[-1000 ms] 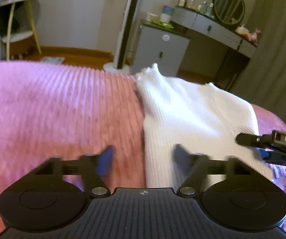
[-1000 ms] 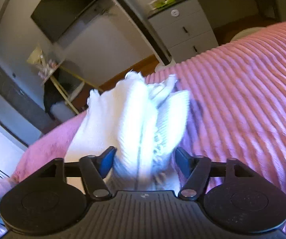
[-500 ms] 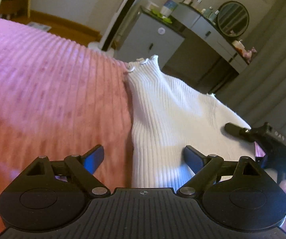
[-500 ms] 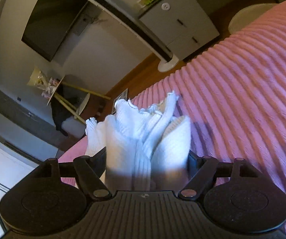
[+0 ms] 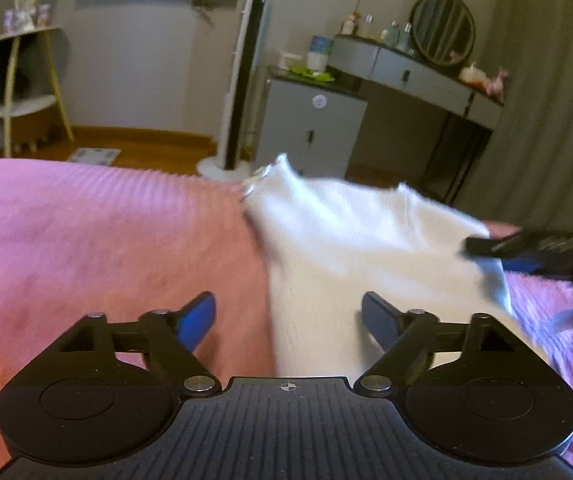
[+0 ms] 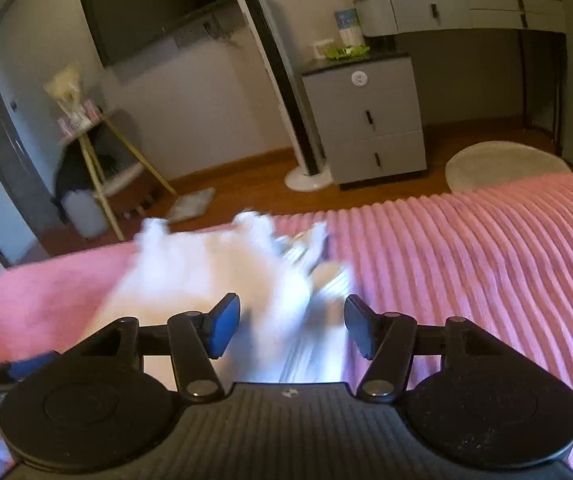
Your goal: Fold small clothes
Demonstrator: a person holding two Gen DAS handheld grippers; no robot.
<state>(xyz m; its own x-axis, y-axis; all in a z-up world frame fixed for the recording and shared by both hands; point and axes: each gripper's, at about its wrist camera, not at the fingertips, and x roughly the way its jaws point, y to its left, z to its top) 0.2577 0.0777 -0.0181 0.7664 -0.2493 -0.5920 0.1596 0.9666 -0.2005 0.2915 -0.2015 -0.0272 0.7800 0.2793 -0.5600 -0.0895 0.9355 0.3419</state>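
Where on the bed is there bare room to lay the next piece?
The pink ribbed blanket is bare from the white knit garment toward the wooden-shelf side, and again, in the right wrist view, on its vanity side. It is crowded at the garment, where the left gripper and right gripper work.

Surface: bed under a pink ribbed blanket [image 5: 86, 240].
On it: white ribbed knit garment [image 5: 346, 248], lying spread on the blanket, blurred in both views.
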